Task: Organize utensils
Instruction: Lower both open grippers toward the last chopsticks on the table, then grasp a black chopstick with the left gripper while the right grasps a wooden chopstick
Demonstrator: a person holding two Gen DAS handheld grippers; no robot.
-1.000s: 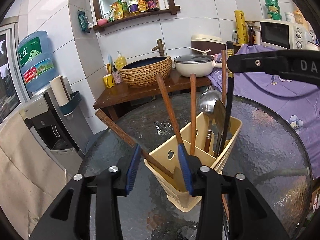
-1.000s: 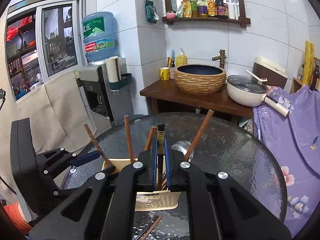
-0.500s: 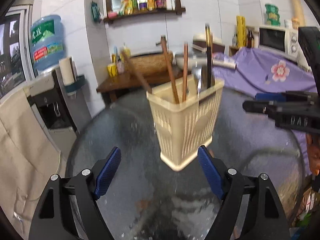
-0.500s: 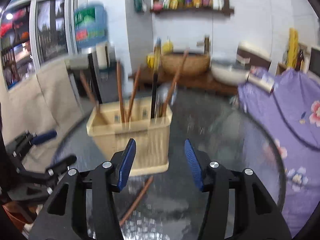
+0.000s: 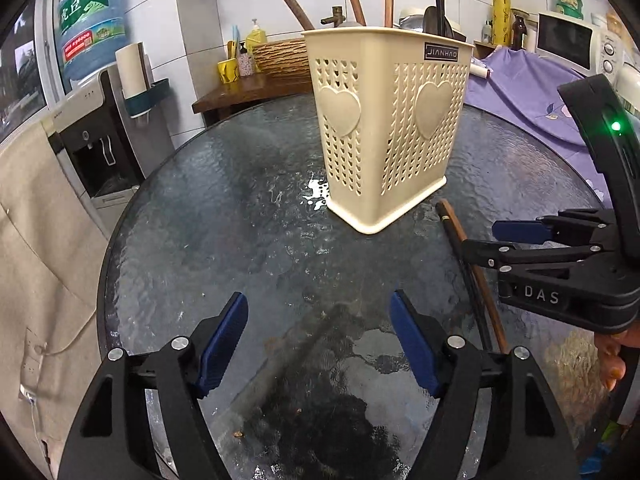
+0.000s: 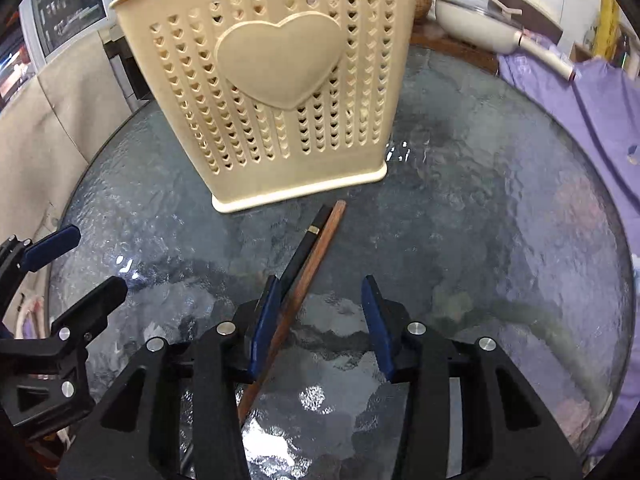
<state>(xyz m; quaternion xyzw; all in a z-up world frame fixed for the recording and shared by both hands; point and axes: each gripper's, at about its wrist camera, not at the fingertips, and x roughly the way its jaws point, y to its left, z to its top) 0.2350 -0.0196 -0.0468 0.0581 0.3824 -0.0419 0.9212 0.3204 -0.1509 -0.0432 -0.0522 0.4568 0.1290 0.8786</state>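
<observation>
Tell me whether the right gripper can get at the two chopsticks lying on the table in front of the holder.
Probably yes. The right gripper, jaws closing but still apart, hangs right over the black chopstick and brown chopstick lying loose on the glass table. The holder stands beyond their tips, blocking nothing.

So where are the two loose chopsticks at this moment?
In the right wrist view the chopsticks lie side by side on the glass table, just in front of the cream basket, running back beside the right gripper.
</observation>
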